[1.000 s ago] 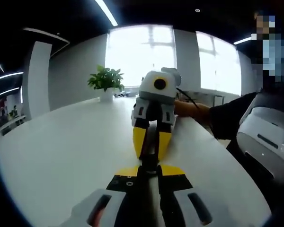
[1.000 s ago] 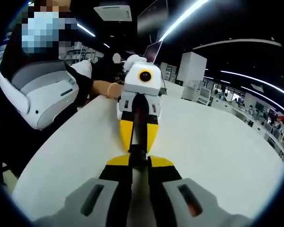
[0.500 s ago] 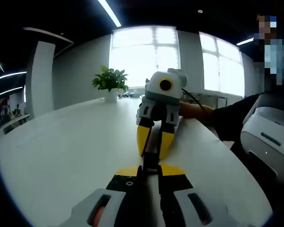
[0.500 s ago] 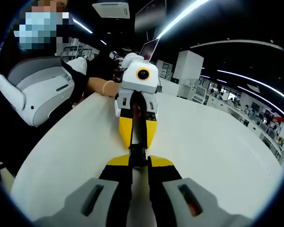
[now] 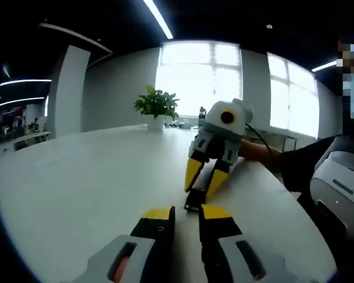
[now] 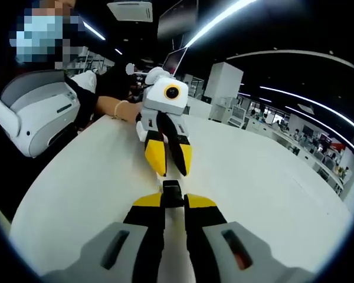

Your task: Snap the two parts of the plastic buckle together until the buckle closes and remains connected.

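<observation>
— Two tongs face each other over the white surface (image 5: 76,194). Where is the buckle (image 6: 171,192)?
— Clenched in the right tongs (image 6: 172,200), a black piece at their yellow tips.
— And the left tongs (image 5: 186,210)?
— Released, jaws apart and holding nothing, near a potted plant (image 5: 156,106).

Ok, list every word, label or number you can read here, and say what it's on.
No text here can be read.
Dark marks on the white device at the person's chest: too blurred to read.
The buckle: no print that I can make out.
</observation>
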### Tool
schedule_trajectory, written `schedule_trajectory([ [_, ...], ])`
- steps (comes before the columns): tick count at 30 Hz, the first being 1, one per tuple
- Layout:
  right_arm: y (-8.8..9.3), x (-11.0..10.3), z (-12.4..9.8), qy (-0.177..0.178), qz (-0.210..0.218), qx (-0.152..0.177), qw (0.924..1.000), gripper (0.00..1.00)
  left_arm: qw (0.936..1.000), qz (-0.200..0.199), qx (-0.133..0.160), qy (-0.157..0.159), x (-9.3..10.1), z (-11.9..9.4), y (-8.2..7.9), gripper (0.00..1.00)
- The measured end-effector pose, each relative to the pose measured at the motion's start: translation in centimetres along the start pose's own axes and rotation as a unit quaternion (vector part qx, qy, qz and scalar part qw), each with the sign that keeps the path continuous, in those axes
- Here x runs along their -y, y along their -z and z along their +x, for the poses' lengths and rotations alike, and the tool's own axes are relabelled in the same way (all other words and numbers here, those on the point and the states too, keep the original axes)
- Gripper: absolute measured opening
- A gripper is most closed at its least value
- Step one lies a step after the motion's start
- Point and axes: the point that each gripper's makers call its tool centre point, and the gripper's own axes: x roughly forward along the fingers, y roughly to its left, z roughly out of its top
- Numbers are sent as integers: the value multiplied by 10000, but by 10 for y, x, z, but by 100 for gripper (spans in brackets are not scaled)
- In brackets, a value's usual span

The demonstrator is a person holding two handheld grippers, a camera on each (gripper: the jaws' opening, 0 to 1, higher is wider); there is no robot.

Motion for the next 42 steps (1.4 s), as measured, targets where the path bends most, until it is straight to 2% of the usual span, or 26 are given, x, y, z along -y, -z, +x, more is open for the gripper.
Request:
schedule_trajectory([
  [15,14,35,-6,862,147,-188,9960,12,9999,-11,-52,-103,-4,1,3,17],
  [29,18,52,-11,1255,-49,-260,9917,12,9999,-25,-74,-91,-3,2,5,17],
  [36,20,60,-10,1417,48,-291,9895,12,9999,-112,-22,-62,-2,2,3,17],
  [42,22,68,-7,1492,-13,-456,9878,12,9999,-84,-43,-63,-1,2,4,17],
])
